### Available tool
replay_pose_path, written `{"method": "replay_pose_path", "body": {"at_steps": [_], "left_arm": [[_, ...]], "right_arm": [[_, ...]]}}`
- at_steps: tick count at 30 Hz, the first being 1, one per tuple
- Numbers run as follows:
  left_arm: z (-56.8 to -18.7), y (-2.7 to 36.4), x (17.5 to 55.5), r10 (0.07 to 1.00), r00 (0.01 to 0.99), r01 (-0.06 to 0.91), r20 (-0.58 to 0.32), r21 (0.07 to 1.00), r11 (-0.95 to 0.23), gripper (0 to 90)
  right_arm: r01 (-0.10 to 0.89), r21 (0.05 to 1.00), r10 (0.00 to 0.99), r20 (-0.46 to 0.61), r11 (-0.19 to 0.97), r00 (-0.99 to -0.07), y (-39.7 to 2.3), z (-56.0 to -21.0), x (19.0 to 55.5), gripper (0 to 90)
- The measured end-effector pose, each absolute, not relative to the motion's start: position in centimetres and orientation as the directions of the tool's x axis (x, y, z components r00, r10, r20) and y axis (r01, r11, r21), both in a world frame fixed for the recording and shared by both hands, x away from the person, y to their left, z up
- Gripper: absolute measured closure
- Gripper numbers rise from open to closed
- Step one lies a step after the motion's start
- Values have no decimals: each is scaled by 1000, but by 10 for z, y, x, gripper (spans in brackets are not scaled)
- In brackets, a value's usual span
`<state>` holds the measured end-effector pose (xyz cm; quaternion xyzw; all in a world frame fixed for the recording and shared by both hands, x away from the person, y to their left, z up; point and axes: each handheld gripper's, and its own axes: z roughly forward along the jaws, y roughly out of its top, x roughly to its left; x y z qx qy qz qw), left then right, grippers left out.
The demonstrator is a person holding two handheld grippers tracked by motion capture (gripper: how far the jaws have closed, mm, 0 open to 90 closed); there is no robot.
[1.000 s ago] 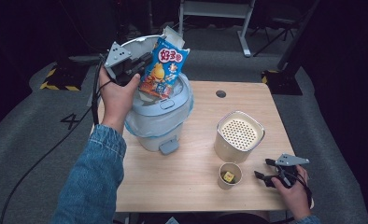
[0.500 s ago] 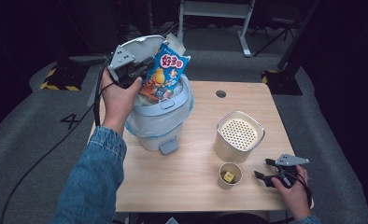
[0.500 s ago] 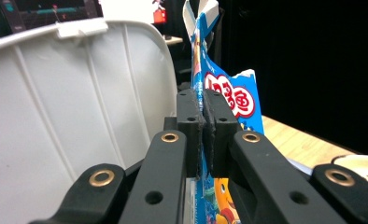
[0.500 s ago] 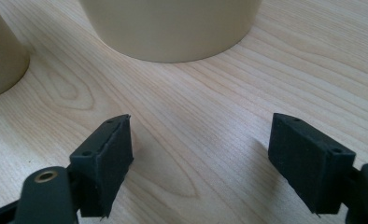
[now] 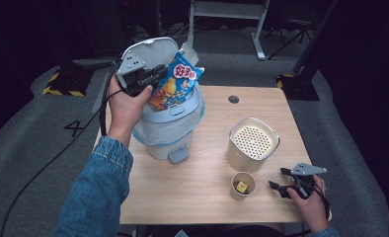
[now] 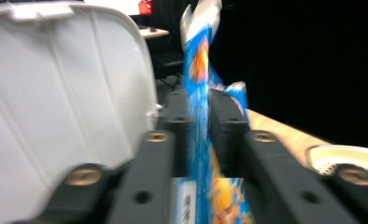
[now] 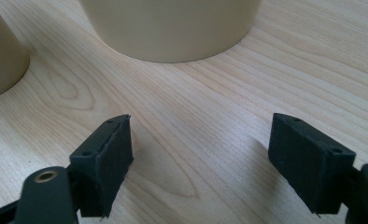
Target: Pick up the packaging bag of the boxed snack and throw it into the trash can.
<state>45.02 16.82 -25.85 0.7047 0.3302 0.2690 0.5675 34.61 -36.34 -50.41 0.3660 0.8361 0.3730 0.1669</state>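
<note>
over the white pedal bin near the wooden table's left edge, we find our left gripper with jaws just easing apart, the blue crinkled snack bag between them above the bin mouth. right gripper rests open near the front right corner.

High view overhead; gripper views close along jaws.
</note>
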Motion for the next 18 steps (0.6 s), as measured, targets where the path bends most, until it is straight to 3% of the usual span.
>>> {"method": "replay_pose_path", "body": {"at_steps": [2,7,18], "left_arm": [[-259,168,445,772,636,158,6,978,-138,576],[-256,173,429,761,649,160,6,977,-144,454],[-261,192,383,699,712,186,65,943,-276,358]], "right_arm": [[487,746,737,-6,454,-676,-363,-504,346,220],[487,746,736,-6,454,-676,-363,-504,346,220],[488,745,736,-6,454,-676,-363,-504,346,220]]}}
